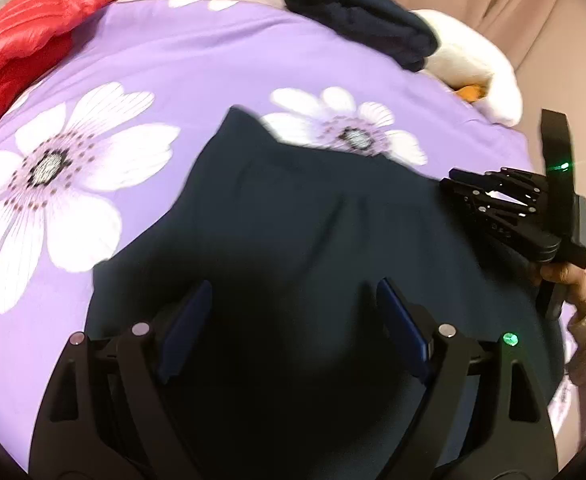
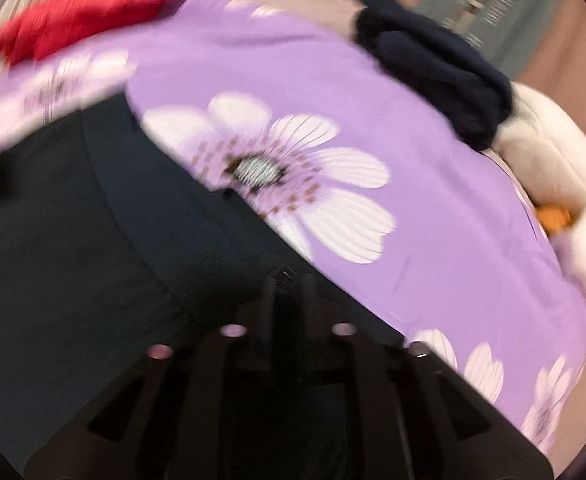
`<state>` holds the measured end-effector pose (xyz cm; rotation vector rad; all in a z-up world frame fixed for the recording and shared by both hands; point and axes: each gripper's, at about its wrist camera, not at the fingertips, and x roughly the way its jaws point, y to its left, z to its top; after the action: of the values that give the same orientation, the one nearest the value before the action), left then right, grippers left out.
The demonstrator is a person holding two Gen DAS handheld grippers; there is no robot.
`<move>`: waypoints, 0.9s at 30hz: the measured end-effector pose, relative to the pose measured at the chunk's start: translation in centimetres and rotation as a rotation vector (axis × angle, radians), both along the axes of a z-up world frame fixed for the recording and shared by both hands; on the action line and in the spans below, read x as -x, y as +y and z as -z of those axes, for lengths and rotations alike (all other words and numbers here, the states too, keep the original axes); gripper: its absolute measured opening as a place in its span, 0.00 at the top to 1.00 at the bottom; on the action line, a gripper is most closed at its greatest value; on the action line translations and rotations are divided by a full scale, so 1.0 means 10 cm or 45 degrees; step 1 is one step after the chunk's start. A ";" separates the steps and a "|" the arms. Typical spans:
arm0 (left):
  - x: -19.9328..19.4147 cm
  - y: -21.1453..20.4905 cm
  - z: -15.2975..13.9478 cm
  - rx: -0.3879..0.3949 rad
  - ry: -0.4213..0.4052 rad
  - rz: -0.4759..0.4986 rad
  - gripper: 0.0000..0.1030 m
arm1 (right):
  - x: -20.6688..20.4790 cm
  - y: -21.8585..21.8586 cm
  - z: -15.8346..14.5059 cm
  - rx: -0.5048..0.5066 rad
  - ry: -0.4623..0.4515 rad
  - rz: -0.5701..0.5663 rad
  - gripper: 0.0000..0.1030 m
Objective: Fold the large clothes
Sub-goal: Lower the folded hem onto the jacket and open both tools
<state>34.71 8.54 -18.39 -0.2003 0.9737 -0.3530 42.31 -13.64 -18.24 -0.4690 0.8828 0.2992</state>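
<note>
A large dark navy garment [image 1: 313, 216] lies spread flat on a purple bedsheet [image 1: 193, 64] printed with white flowers. My left gripper [image 1: 295, 284] hovers over the garment's near part, open wide, with nothing between its blue pads. My right gripper [image 1: 449, 184] reaches in from the right, its tips at the garment's right edge. In the blurred right wrist view the right gripper [image 2: 289, 280] sits over that garment [image 2: 73, 220] near its edge. Its jaws stand a narrow gap apart, and I see no cloth pinched between them.
A red puffy jacket [image 1: 25, 28] lies at the far left of the bed. A folded dark garment [image 1: 365, 24] rests at the far right, against a white plush toy [image 1: 473, 68]. A hand [image 1: 573, 280] in a pale knit sleeve holds the right gripper. Curtains hang behind.
</note>
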 end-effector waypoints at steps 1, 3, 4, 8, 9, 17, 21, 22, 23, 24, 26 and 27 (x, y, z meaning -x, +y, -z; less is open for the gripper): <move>0.01 -0.04 -0.06 0.001 -0.024 0.023 0.17 | 0.07 -0.10 -0.15 -0.074 -0.031 0.021 0.62; 0.01 -0.21 -0.16 -0.023 -0.075 0.095 0.17 | 0.25 -0.26 -0.34 -0.188 -0.068 0.014 0.59; -0.01 -0.29 -0.17 -0.041 -0.083 0.121 0.17 | 0.31 -0.33 -0.38 -0.234 -0.040 0.012 0.59; -0.19 -0.72 -0.04 -0.110 -0.040 0.211 0.17 | 0.53 -0.37 -0.17 -0.254 0.117 -0.049 0.59; -0.28 -0.82 0.05 -0.145 -0.026 0.207 0.18 | 0.53 -0.34 -0.10 -0.227 0.126 -0.049 0.61; -0.72 -0.58 0.29 -0.211 -0.002 -0.012 0.35 | 0.28 -0.76 0.14 -0.288 0.086 0.276 0.65; -0.70 -0.38 0.17 -0.380 -0.041 -0.059 0.34 | 0.35 -1.21 0.07 -0.261 0.080 0.488 0.65; -0.65 -0.33 0.13 -0.397 -0.042 -0.065 0.34 | 0.41 -1.30 0.04 -0.243 0.064 0.525 0.65; -0.61 -0.26 0.10 -0.405 -0.041 -0.071 0.33 | 0.45 -1.35 0.01 -0.232 0.053 0.543 0.65; -0.53 -0.17 0.05 -0.411 -0.044 -0.073 0.32 | 0.57 -1.43 -0.07 -0.252 0.040 0.553 0.64; -0.39 -0.11 -0.03 -0.383 -0.056 -0.039 0.30 | 0.74 -1.49 -0.17 -0.299 0.028 0.546 0.63; -0.23 -0.09 -0.11 -0.344 -0.074 0.001 0.29 | 0.89 -1.46 -0.24 -0.335 0.028 0.521 0.63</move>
<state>36.99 7.66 -17.30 0.0557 0.9532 -0.2234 33.41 -28.26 -15.80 -0.0366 0.9234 0.0422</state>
